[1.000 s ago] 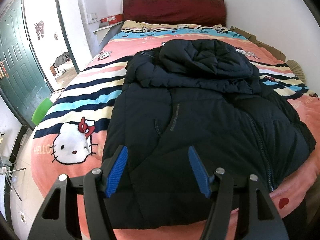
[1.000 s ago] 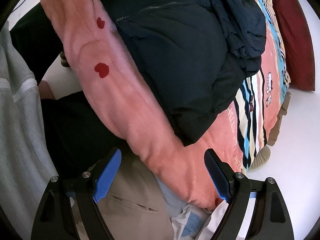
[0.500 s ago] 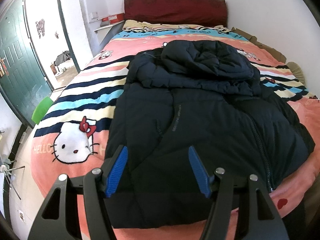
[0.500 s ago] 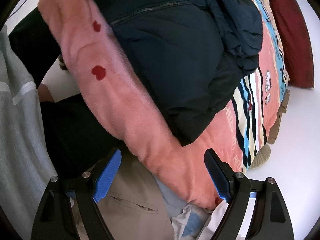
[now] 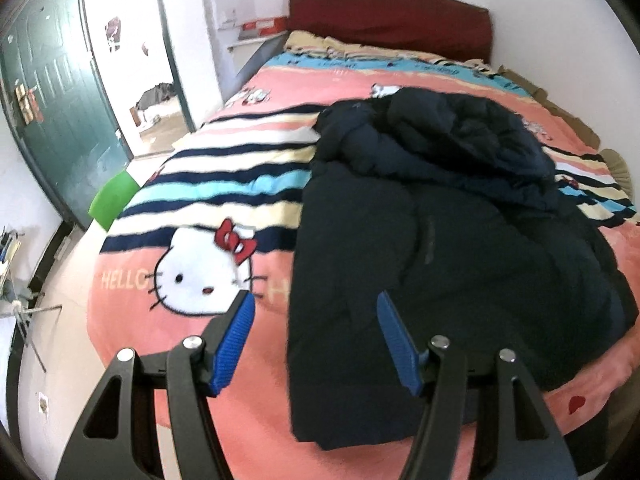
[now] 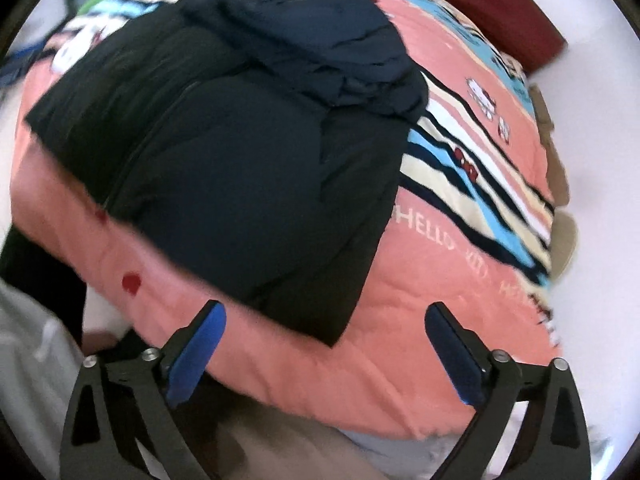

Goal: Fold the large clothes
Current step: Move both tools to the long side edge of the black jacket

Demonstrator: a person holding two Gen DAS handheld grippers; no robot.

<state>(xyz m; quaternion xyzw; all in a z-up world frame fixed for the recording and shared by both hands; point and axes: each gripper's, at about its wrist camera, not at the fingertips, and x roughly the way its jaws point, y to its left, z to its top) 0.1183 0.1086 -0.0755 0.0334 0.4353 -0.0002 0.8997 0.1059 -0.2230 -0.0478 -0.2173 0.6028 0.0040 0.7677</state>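
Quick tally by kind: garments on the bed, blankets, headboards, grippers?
Jacket: 1
Blanket: 1
Headboard: 1
Grippers: 2, left gripper and right gripper, both open and empty
Total: 5

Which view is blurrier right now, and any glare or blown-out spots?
Right wrist view: heavier motion smear, jacket edges and blanket lettering streaked, wall beside the bed washed out. Left wrist view: milder softness, doorway overexposed. Both: strong fisheye bending and dark corner vignette; dark jacket shows little detail.
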